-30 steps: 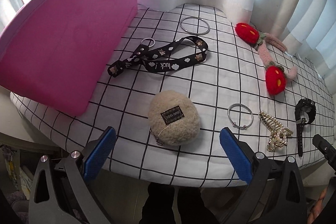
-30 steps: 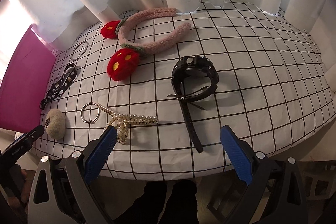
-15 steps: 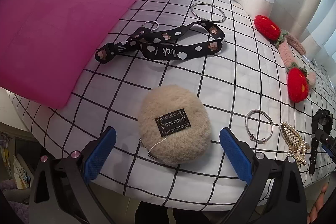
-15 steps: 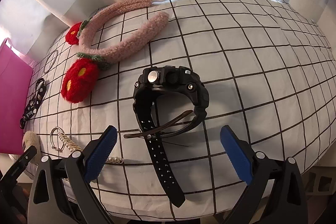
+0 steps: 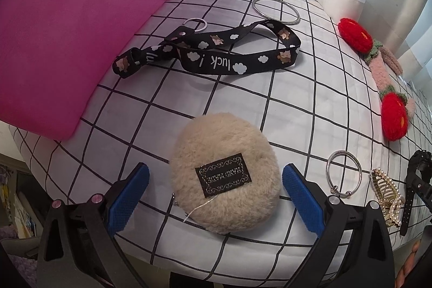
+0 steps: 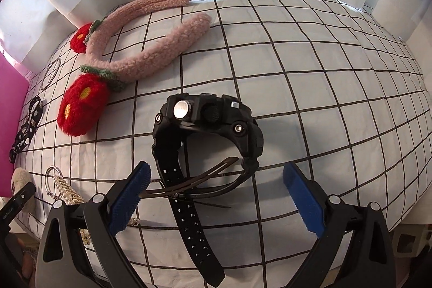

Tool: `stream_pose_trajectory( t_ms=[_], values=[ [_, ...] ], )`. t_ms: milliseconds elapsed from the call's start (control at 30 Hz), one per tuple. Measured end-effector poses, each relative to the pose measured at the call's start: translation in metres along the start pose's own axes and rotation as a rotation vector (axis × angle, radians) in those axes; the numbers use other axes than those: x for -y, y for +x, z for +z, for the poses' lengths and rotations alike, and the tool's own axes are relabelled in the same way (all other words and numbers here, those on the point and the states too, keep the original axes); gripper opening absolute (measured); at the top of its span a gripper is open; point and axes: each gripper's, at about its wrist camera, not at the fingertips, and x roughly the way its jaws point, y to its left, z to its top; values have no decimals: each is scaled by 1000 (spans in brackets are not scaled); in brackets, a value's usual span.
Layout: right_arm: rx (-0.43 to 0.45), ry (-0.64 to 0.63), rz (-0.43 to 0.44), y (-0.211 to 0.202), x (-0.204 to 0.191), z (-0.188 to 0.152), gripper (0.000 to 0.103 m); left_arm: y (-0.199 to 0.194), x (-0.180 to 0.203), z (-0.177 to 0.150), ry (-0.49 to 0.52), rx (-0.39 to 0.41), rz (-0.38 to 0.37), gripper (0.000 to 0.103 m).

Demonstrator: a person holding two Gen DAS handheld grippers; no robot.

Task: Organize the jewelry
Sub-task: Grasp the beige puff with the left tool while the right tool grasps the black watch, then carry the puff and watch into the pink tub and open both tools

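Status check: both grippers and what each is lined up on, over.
Left gripper open, straddling the fluffy beige pouch. Right gripper open, over the black watch strap. Nothing gripped yet. No obstruction.

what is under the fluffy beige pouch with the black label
The round fluffy beige pouch lies directly on the black-gridded white cloth. Whether anything small sits beneath it cannot be seen; the pouch covers that patch.

right gripper (image 6: 216, 193) wide open, 2 blue pads either side of the black watch (image 6: 208, 136), not touching it | watch lying on the grid-check cloth (image 6: 310, 99), strap trailing toward the camera | fuzzy pink headband (image 6: 145, 45) with 2 red flowers up left | silver ring (image 6: 52, 176) and pearl clip (image 6: 66, 189) far left by the pink box (image 6: 8, 126)
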Motion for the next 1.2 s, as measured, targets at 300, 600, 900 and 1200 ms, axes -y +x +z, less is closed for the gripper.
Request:
stream_pose_trajectory(
  t_ms=[300,600,900,1200],
  values=[
    [49,-44,-67,8,-9,4,94,4,5,-1,11,45,25,98],
    [84,-70,-42,2,-4,-2,93,3,5,-3,17,57,20,97],
    [107,-82,7,-9,-5,-6,63,-10,12,-5,57,57,1,58],
    [173,-51,73,-37,6,0,46,-29,12,-6,85,100,-7,54]
  ],
)
